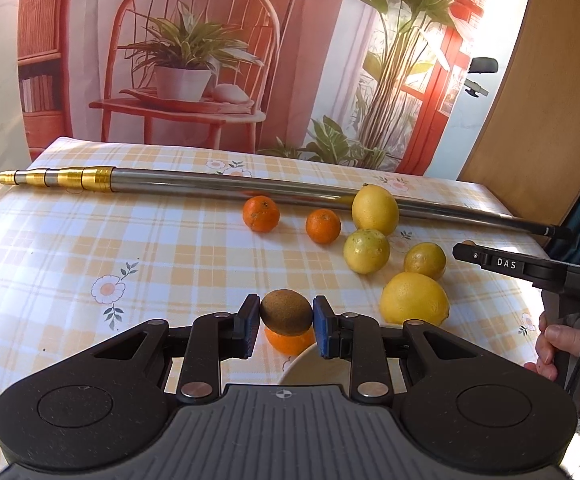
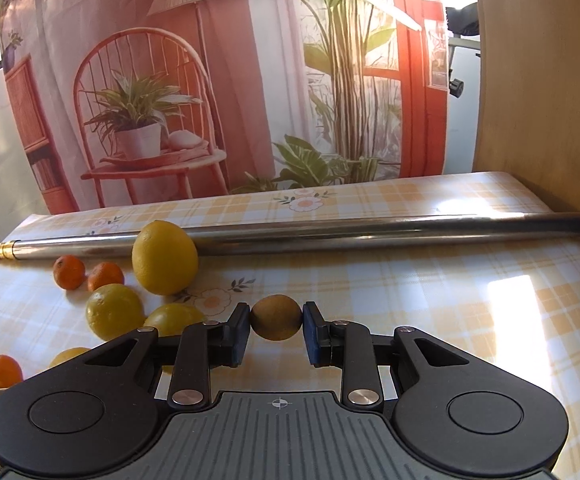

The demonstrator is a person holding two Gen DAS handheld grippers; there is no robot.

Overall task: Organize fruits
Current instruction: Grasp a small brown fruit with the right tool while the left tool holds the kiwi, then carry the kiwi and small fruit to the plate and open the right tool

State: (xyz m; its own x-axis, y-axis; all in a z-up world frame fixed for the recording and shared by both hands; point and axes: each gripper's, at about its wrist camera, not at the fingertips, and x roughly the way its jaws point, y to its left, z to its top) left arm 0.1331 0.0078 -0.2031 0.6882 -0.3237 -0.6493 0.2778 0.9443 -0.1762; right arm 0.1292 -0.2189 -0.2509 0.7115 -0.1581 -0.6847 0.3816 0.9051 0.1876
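Glossy metal pole (image 1: pixel 250 182); matt fuzzy kiwi (image 1: pixel 286 312).

A long metal pole (image 2: pixel 330 236) lies across the desk (image 2: pixel 470 320) and bars the way to its far edge. To the right of the big lemon (image 2: pixel 165 258) that touches the pole, the checked cloth is bare and open. On the left, lemons and small oranges (image 1: pixel 261 213) lie near one another with narrow gaps between them.

Lemons (image 1: pixel 375 209) and oranges (image 1: pixel 261 213) lie on the worktop (image 1: pixel 70 264) before a pole (image 1: pixel 210 185); kiwi (image 1: pixel 286 312) nearest.
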